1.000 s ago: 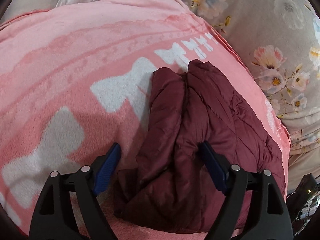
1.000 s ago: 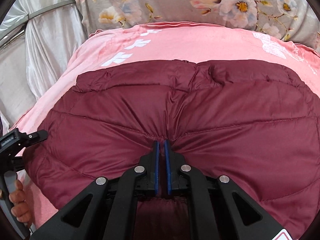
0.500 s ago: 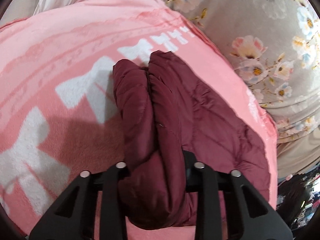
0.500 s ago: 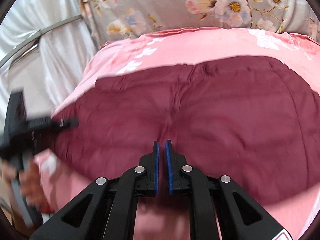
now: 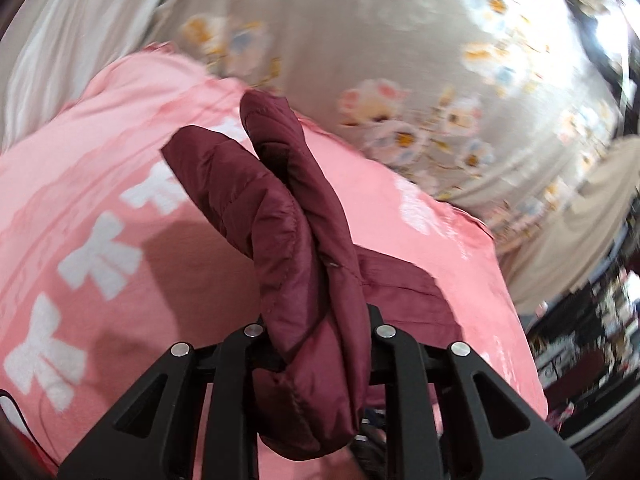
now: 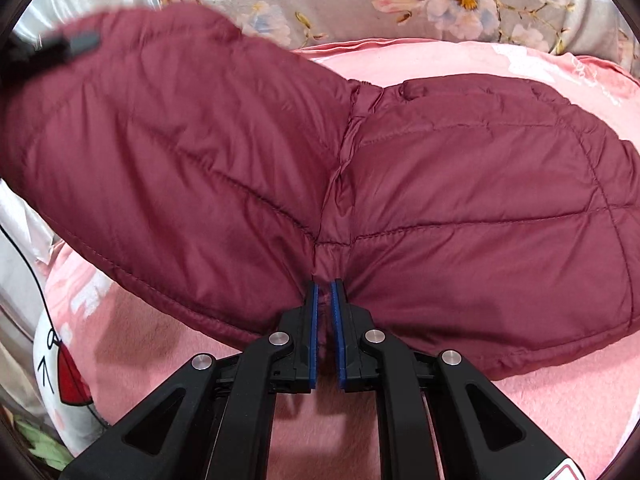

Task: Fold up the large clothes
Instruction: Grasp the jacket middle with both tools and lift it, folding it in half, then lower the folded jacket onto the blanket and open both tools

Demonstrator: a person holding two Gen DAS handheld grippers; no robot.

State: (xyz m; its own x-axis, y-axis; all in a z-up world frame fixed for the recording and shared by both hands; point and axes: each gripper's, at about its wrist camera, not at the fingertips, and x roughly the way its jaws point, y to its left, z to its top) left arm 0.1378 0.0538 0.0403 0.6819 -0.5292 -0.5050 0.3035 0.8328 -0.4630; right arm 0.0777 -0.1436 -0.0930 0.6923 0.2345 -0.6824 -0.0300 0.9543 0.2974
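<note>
A maroon quilted puffer jacket (image 6: 440, 184) lies on a pink blanket (image 6: 540, 408). My right gripper (image 6: 324, 292) is shut on the jacket's near edge at its middle seam. My left gripper (image 5: 316, 332) is shut on a thick bunched end of the jacket (image 5: 296, 240) and holds it raised above the blanket (image 5: 80, 200). In the right wrist view the left half of the jacket is lifted and tilted up, with the left gripper (image 6: 60, 46) blurred at its top left corner. The left gripper's pads are hidden by the fabric.
The pink blanket has white bow prints (image 5: 100, 256). A grey floral sheet (image 5: 420, 80) lies beyond it. A white curtain (image 5: 80, 40) hangs at the far left. A white pillow with a red mark (image 6: 60, 380) sits at the blanket's left edge. Dark clutter (image 5: 600, 340) is at right.
My left gripper has closed on the jacket's end and lifted it up off the blanket. The jacket's left half now rises in the right wrist view. The right gripper keeps its hold.
</note>
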